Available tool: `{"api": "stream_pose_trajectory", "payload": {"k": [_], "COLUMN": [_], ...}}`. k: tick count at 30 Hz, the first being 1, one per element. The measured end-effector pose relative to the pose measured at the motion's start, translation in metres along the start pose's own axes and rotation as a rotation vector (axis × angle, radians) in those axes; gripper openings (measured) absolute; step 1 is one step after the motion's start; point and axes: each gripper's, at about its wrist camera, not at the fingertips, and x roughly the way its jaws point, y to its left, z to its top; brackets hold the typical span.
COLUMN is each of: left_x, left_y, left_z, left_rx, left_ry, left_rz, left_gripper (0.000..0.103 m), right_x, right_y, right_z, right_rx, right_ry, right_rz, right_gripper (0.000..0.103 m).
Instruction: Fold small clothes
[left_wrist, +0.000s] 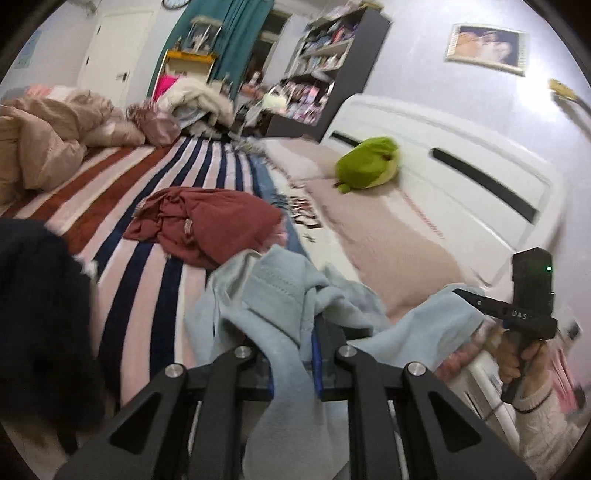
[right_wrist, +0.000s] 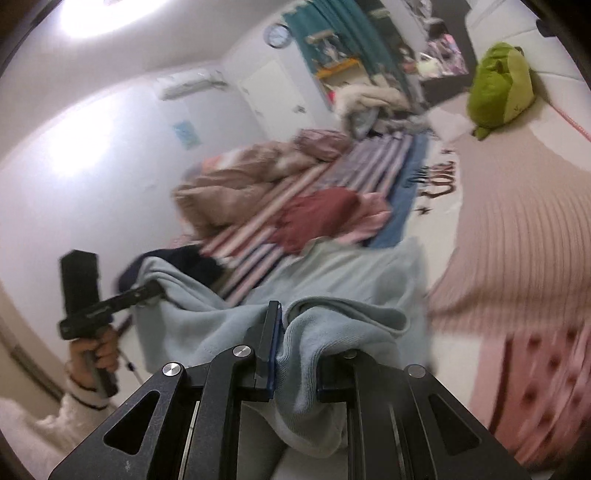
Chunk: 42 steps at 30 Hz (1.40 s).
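A light blue garment (left_wrist: 280, 295) hangs stretched between both grippers above the bed; it also shows in the right wrist view (right_wrist: 332, 280). My left gripper (left_wrist: 291, 354) is shut on one bunched edge of it. My right gripper (right_wrist: 295, 350) is shut on another edge, and it shows from the side in the left wrist view (left_wrist: 461, 293) at the cloth's right end. The left gripper shows in the right wrist view (right_wrist: 157, 288) at the cloth's left end. A dark red garment (left_wrist: 207, 225) lies crumpled on the striped blanket (left_wrist: 147, 266) beyond.
A dark navy garment (left_wrist: 37, 295) lies at the near left. A green plush toy (left_wrist: 367, 162) sits by the white headboard (left_wrist: 480, 173). A beige duvet (left_wrist: 48, 136) is piled at the far left. A pink quilted cover (right_wrist: 535, 369) lies to the right.
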Motion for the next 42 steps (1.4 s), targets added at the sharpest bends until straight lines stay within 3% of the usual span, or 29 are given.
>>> {"api": "stream_pose_trajectory", "payload": {"k": [3,4,7,9,11,12,13,14,16,19,21,22,23,24,26,27,29,31,34,39,42], "left_x": [0.083,0.103,0.15,0.163,0.156,0.144,0.133,0.113,0.082,0.047,0.032,0.026,0.023,0.026,0.037,0.048,0.07,0.089,0.104,0.134,0.167], "left_y": [0.026,0.034,0.06,0.068,0.066,0.062,0.059,0.055,0.048,0.035,0.018,0.011,0.001,-0.004,-0.019,-0.024,-0.027,-0.029,-0.025,-0.009,0.014], "left_z": [0.025,0.025,0.011,0.001,-0.004,-0.004,-0.004,-0.002,-0.001,-0.005,-0.015,-0.02,-0.029,-0.033,-0.045,-0.053,-0.063,-0.067,-0.053,-0.006,0.024], "left_rx": [-0.008,-0.022,-0.058,-0.062,-0.05,-0.032,-0.015,0.007,0.038,0.077,0.109,0.112,0.107,0.108,0.131,0.146,0.139,0.154,0.187,0.257,0.267], "left_ry": [0.165,0.207,0.301,0.357,0.361,0.346,0.329,0.3,0.261,0.226,0.217,0.206,0.201,0.214,0.249,0.285,0.343,0.363,0.331,0.284,0.264], "left_rz": [0.072,0.073,0.088,0.079,0.045,0.029,0.015,0.004,0.013,-0.007,-0.055,-0.059,-0.062,-0.076,-0.098,-0.091,-0.09,-0.041,0.043,0.171,0.305], "left_gripper": [0.012,0.012,0.015,0.032,0.061,0.069,0.076,0.077,0.078,0.078,0.078,0.077,0.071,0.065,0.037,0.03,0.008,0.008,0.008,0.008,0.008], "right_x": [0.057,0.085,0.132,0.153,0.16,0.158,0.152,0.147,0.126,0.084,0.061,0.055,0.053,0.056,0.067,0.075,0.096,0.119,0.133,0.144,0.165], "right_y": [-0.039,-0.057,-0.087,-0.101,-0.112,-0.113,-0.111,-0.107,-0.091,-0.063,-0.044,-0.034,-0.025,-0.018,-0.011,-0.01,-0.013,-0.026,-0.041,-0.063,-0.085], "right_z": [0.04,0.048,0.047,0.041,0.036,0.036,0.036,0.035,0.036,0.033,0.027,0.023,0.017,0.01,-0.005,-0.01,-0.023,-0.034,-0.038,0.001,0.035], "right_rx": [0.05,0.087,0.116,0.109,0.14,0.151,0.144,0.128,0.055,-0.036,-0.071,-0.088,-0.101,-0.095,-0.067,-0.064,-0.058,-0.025,-0.018,-0.009,-0.045], "right_ry": [0.126,0.224,0.349,0.394,0.415,0.418,0.416,0.414,0.392,0.314,0.241,0.224,0.23,0.251,0.288,0.302,0.344,0.388,0.379,0.309,0.301], "right_rz": [-0.076,-0.107,-0.17,-0.198,-0.188,-0.171,-0.162,-0.167,-0.195,-0.25,-0.224,-0.189,-0.153,-0.125,-0.098,-0.103,-0.151,-0.21,-0.283,-0.335,-0.43], "right_gripper": [0.009,0.009,0.011,0.016,0.032,0.037,0.049,0.059,0.066,0.066,0.064,0.048,0.025,0.016,0.011,0.011,0.01,0.008,0.006,0.006,0.006]}}
